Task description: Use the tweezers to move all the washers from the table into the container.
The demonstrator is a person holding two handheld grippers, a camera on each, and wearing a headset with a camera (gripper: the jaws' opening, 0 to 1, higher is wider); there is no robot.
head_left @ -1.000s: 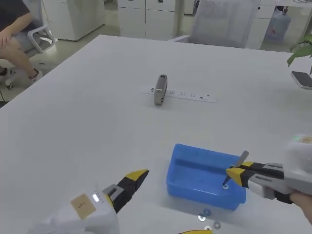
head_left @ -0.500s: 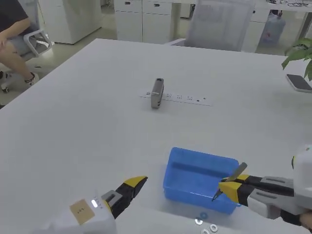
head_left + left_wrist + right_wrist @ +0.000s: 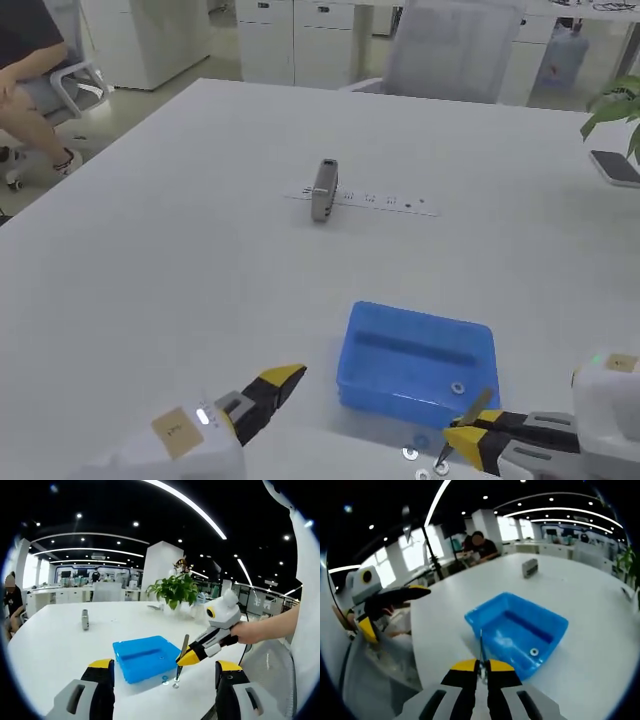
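Observation:
The blue container (image 3: 415, 365) stands on the white table with one washer (image 3: 458, 388) lying inside it. Several loose washers (image 3: 410, 453) lie on the table just in front of its near wall. My right gripper (image 3: 468, 442) is shut on the tweezers (image 3: 463, 418), whose tips point down beside those washers. In the right gripper view the tweezers (image 3: 481, 647) stick out from the shut jaws toward the container (image 3: 517, 630) and its washer (image 3: 534, 651). My left gripper (image 3: 275, 385) hovers open to the left of the container. Its own view shows the container (image 3: 145, 657) and loose washers (image 3: 165, 682).
A power strip (image 3: 365, 198) with a grey plug block (image 3: 324, 188) lies mid-table. A phone (image 3: 615, 167) and plant leaves sit at the far right. A person sits on a chair at the far left, and an office chair stands behind the table.
The tweezers left a washer in the container. My right gripper then drew back over the near wall and down toward the loose washers. The left gripper barely moved.

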